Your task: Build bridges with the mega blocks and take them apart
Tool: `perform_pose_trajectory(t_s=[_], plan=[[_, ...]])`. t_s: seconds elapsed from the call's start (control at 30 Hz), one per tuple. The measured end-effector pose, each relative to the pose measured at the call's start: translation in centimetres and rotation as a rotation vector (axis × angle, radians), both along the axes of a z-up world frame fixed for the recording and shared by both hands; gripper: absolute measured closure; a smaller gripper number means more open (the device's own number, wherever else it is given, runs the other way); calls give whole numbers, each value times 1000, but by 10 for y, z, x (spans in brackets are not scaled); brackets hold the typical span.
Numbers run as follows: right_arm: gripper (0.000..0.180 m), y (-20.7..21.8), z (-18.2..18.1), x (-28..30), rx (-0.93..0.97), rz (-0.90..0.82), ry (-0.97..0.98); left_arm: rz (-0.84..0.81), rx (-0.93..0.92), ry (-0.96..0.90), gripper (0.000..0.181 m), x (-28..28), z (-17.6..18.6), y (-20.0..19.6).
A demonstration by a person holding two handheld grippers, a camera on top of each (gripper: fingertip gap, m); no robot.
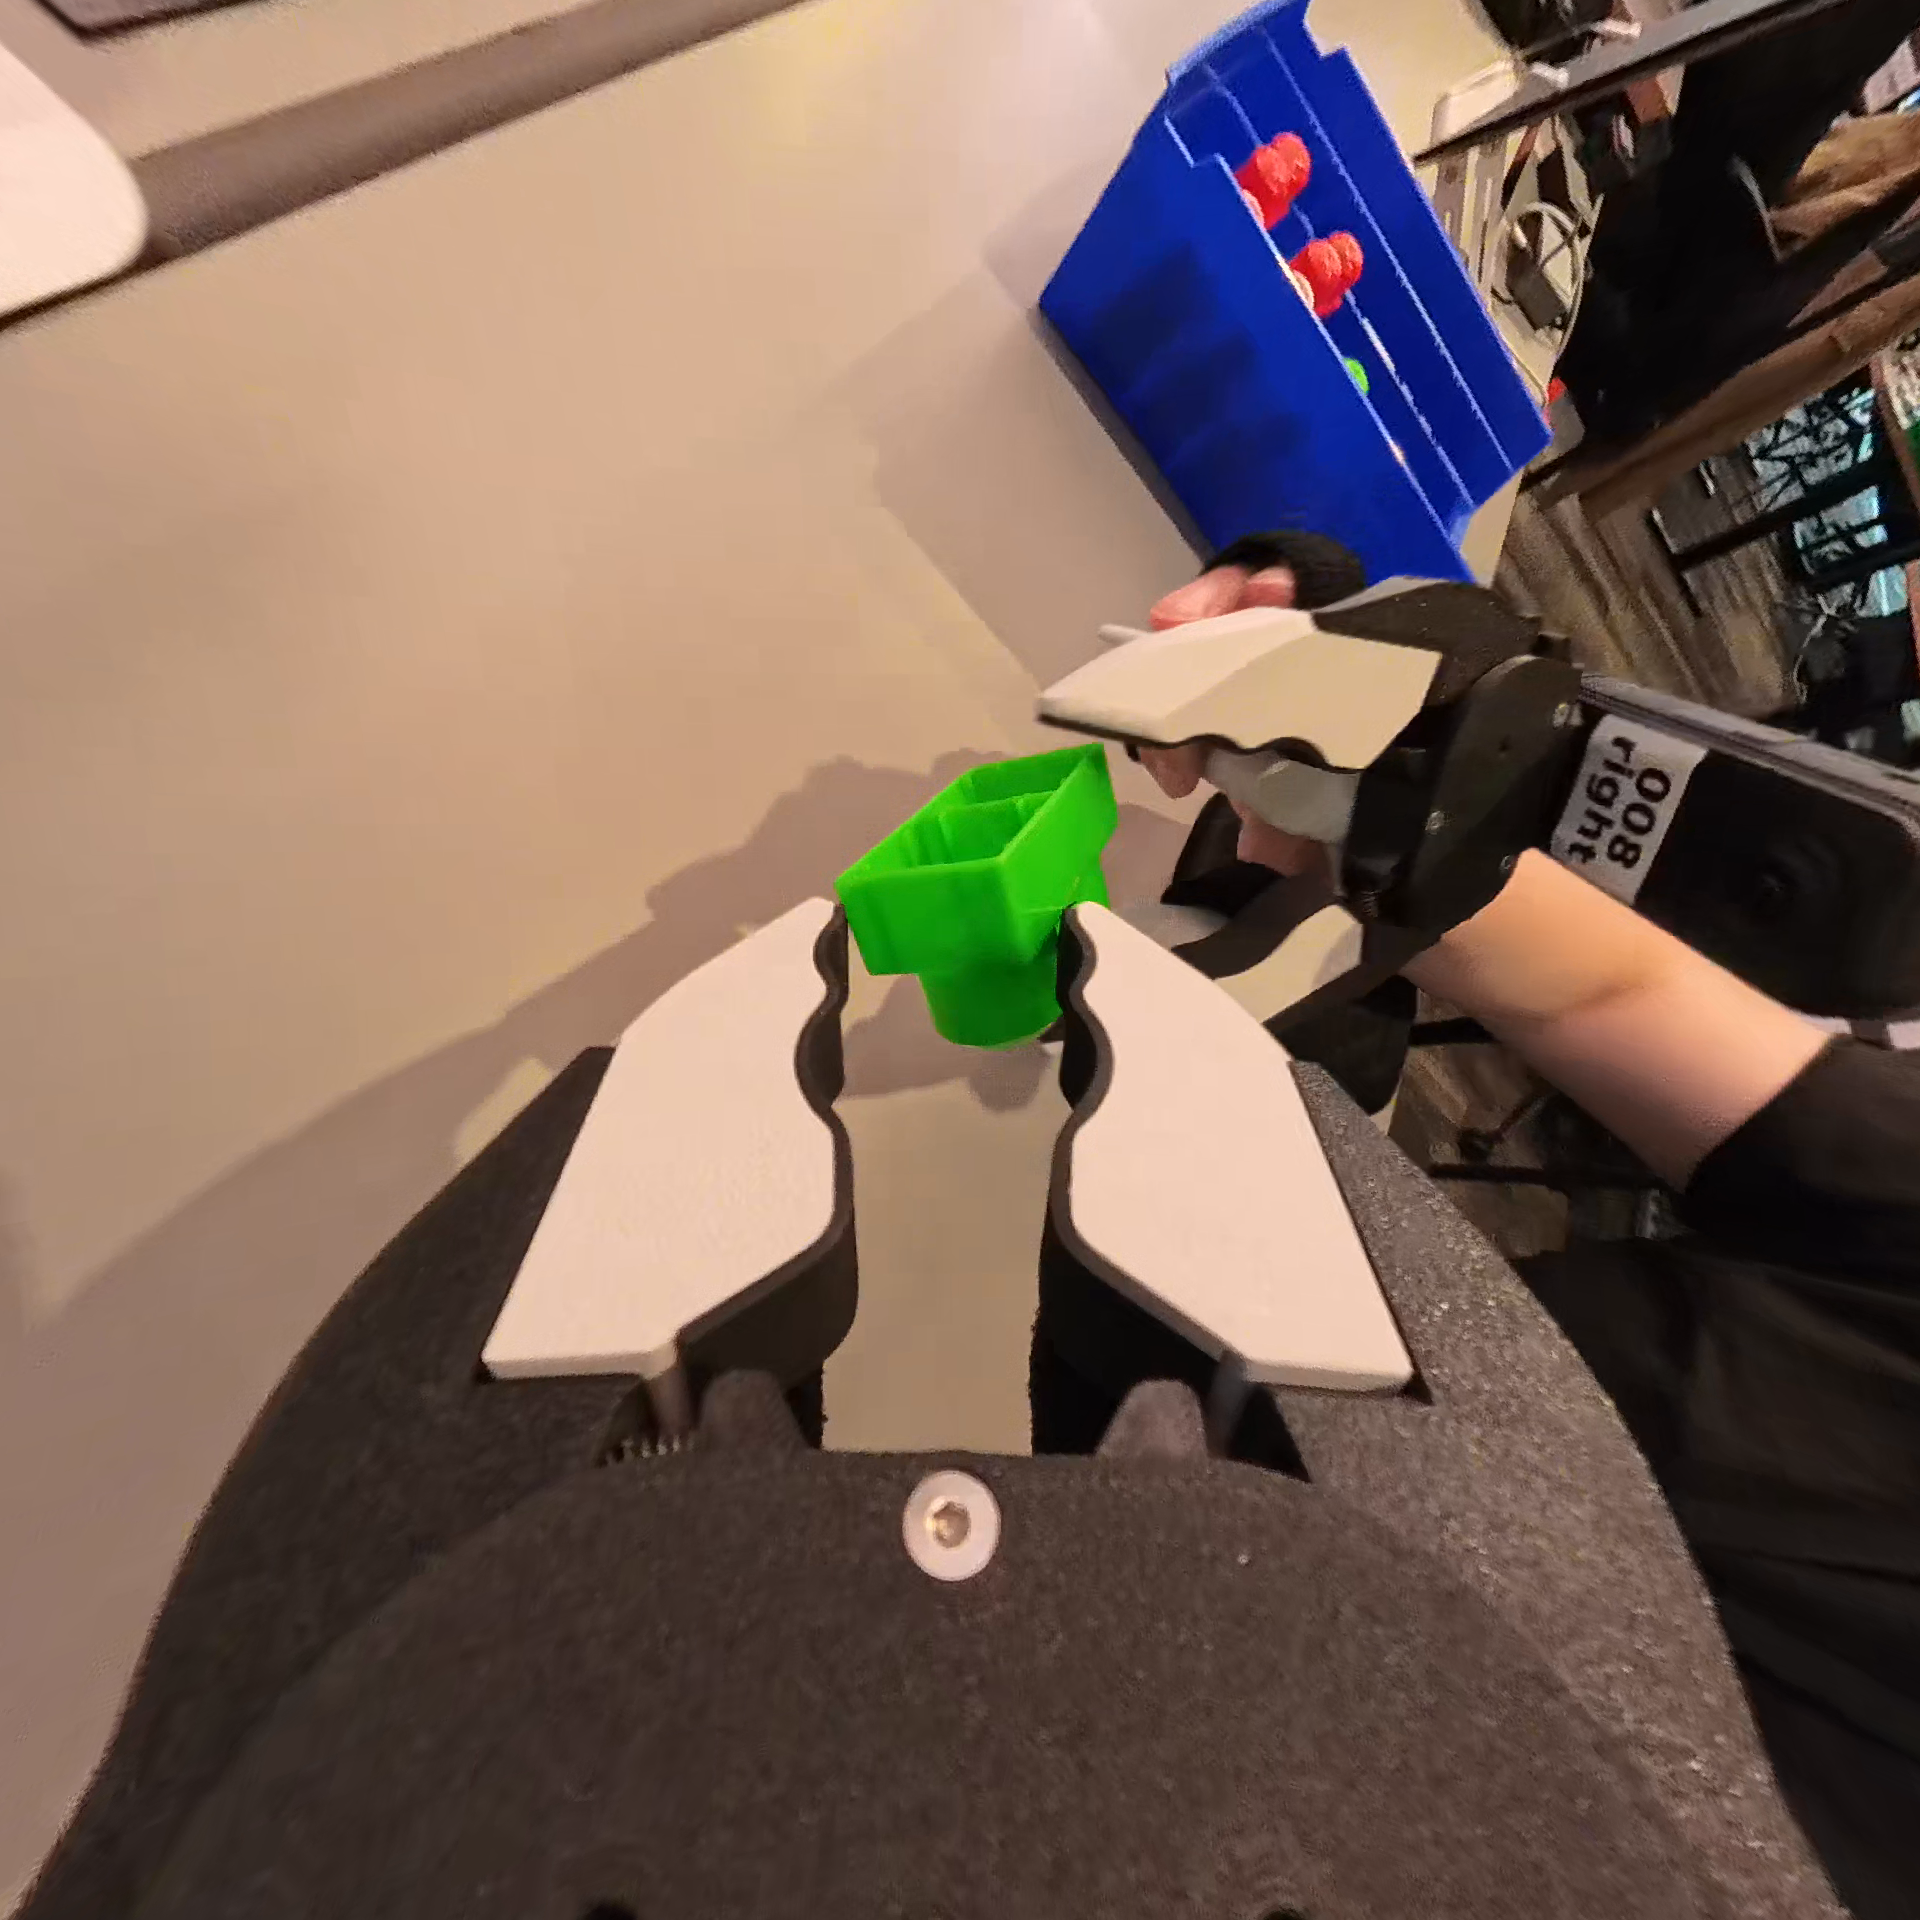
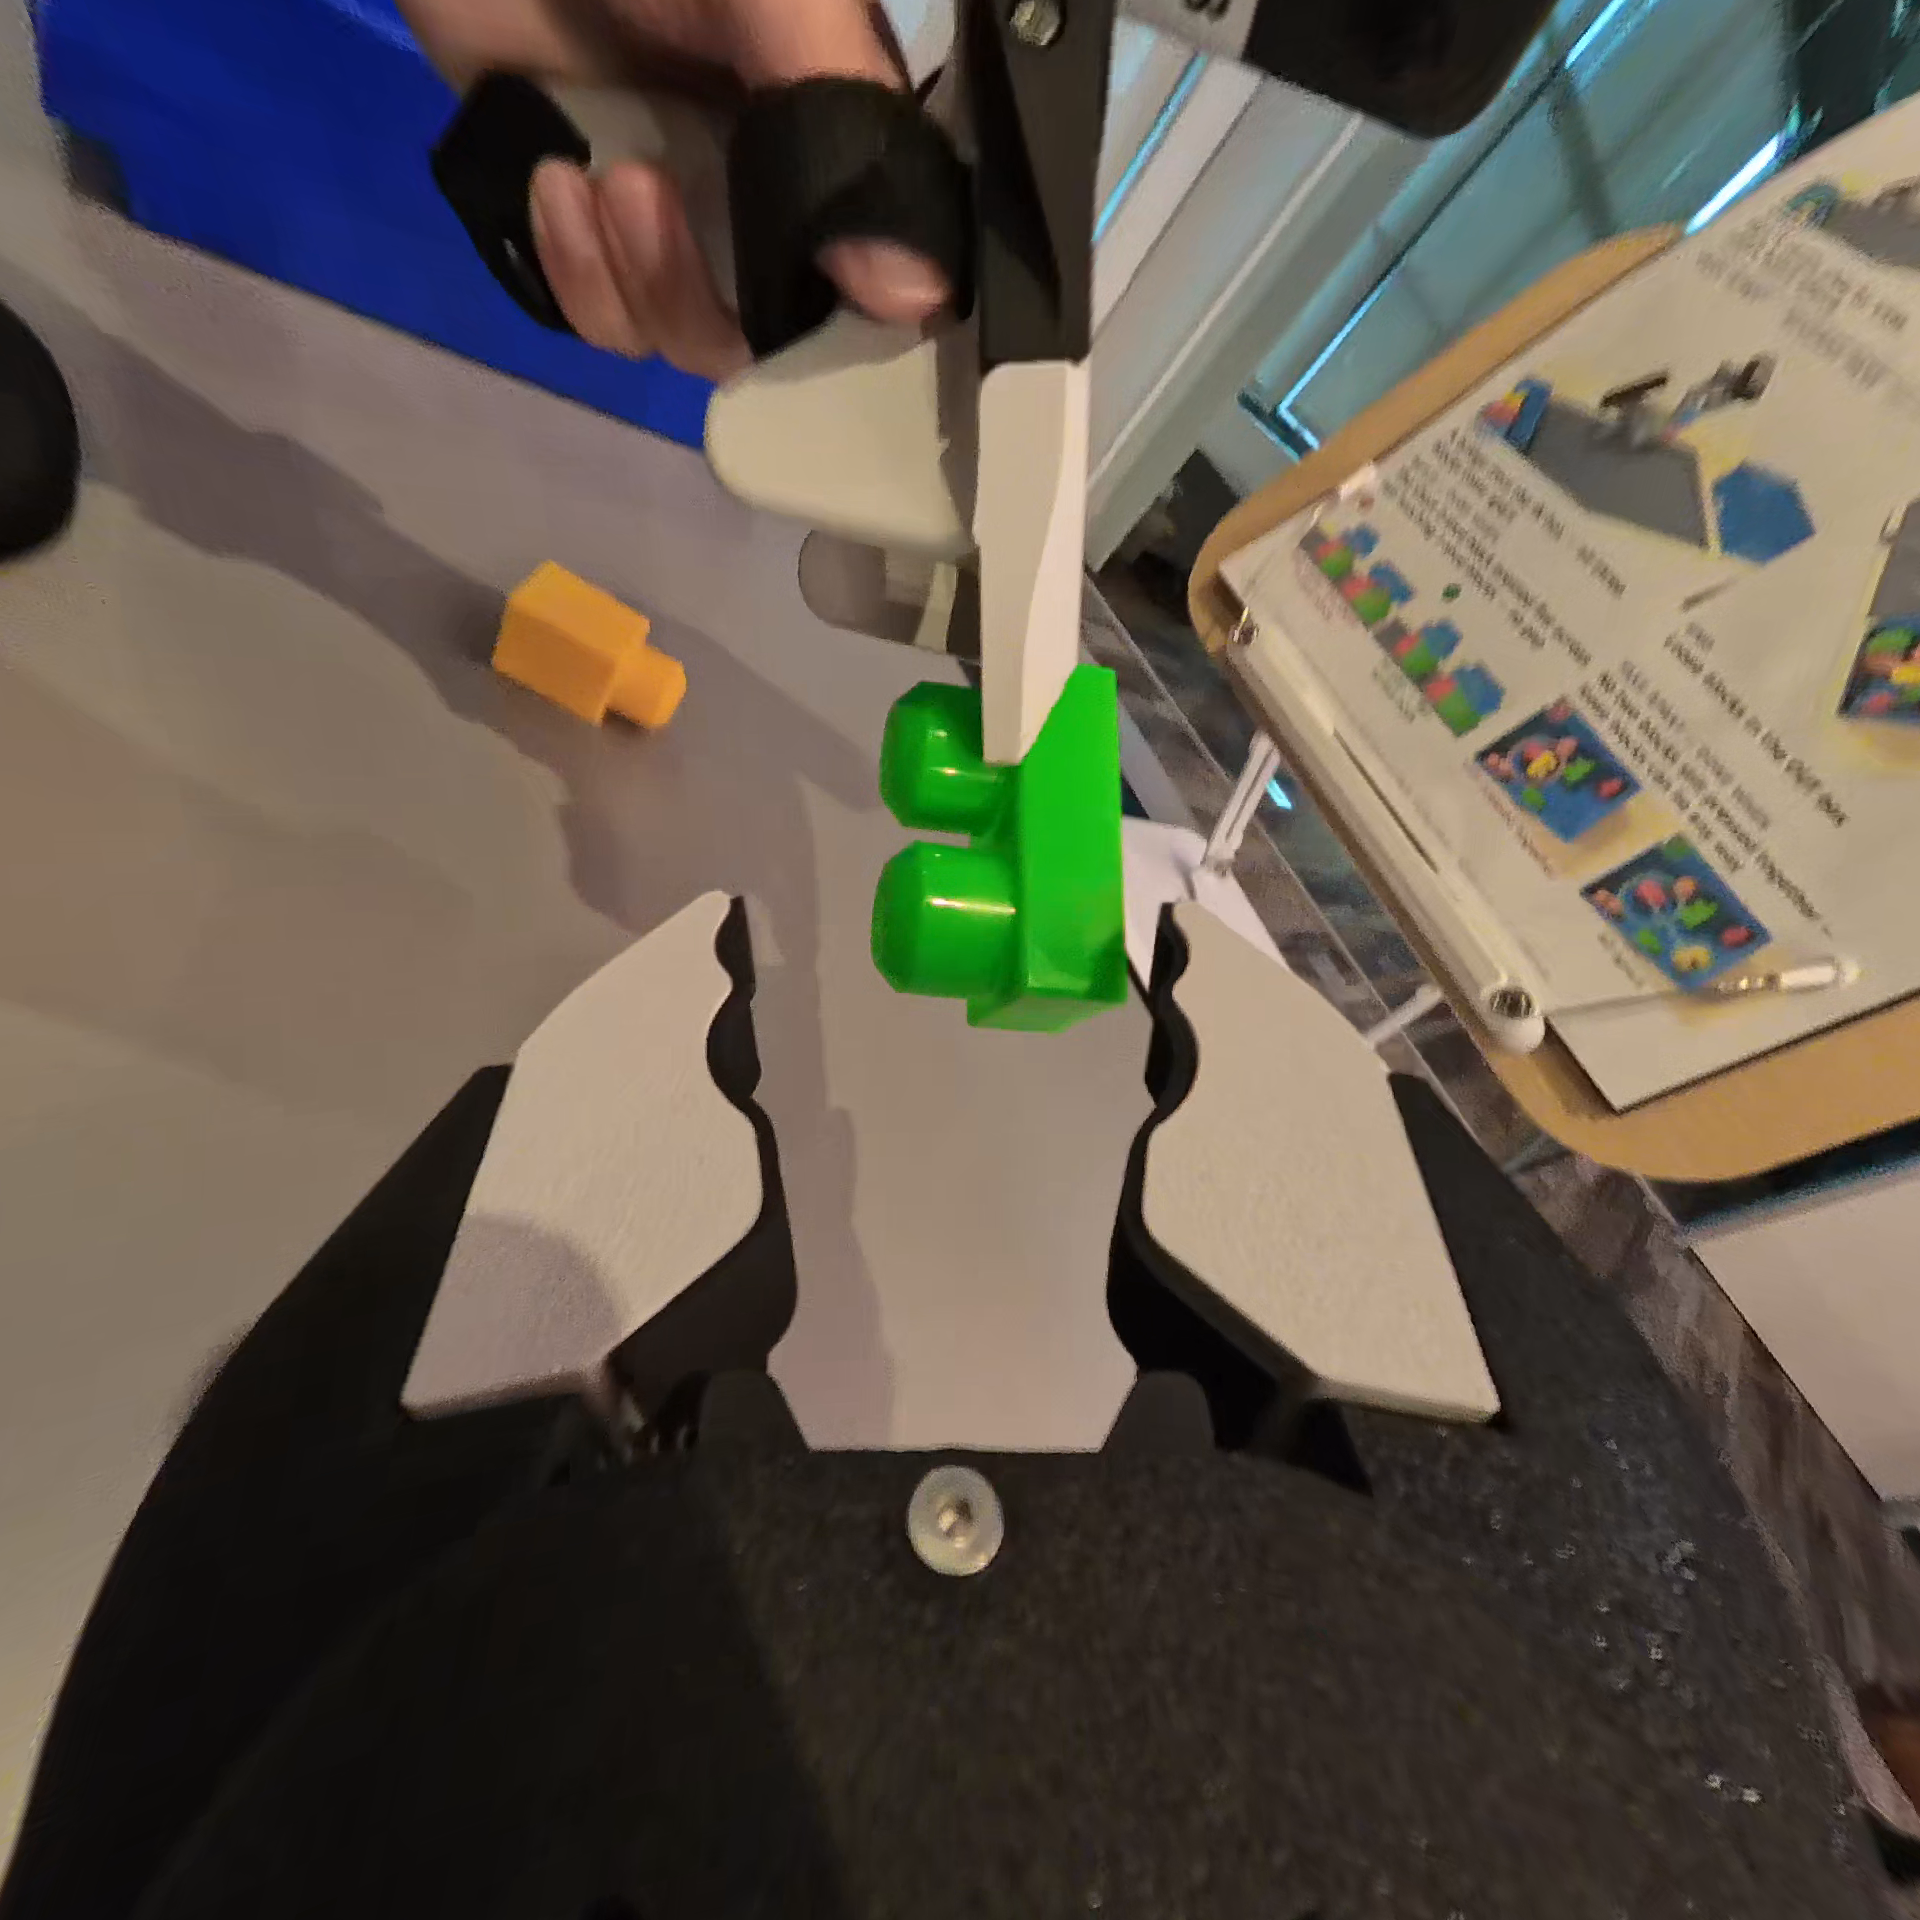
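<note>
Left gripper (image 1: 951,914) clamps the green block (image 1: 977,883) by its studs, lifted off the table (image 1: 416,623). Right gripper (image 2: 951,920) gapes empty beside it. Risk: shallow stud grip, block could twist out if the right gripper bumps it.

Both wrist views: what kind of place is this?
Probably a lab or workshop bench set up for data collection. A blue divided bin of toy blocks sits on the grey table, an illustrated instruction sheet is propped on a stand at the table's edge, and cluttered shelving with cables stands behind.
</note>
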State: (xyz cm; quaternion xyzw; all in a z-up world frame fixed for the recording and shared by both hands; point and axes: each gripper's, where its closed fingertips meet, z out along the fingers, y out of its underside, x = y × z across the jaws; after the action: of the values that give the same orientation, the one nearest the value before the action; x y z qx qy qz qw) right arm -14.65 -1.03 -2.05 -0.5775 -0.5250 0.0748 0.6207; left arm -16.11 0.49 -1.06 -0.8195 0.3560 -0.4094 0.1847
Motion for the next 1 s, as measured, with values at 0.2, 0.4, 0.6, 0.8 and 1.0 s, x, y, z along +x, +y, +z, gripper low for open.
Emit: perform_pose_trajectory(t_s=[0.2,0.4,0.6,0.8,1.0], plan=[[127,3,-11,27,61,-93,-66,-73,-29,12,142,35,-13,-11],[131,-4,-19,30,-176,-22,62,-82,-59,-6,138,41,-18,-13],[131,-4,-61,29,-837,65,284,0,54,0,140,8,-11,9],[131,2,-97,42,-1236,18,309,10,101,69,142,-32,-11,-1],[131,13,-112,59,-1350,-70,282,16,127,81,146,-56,0,-16]])
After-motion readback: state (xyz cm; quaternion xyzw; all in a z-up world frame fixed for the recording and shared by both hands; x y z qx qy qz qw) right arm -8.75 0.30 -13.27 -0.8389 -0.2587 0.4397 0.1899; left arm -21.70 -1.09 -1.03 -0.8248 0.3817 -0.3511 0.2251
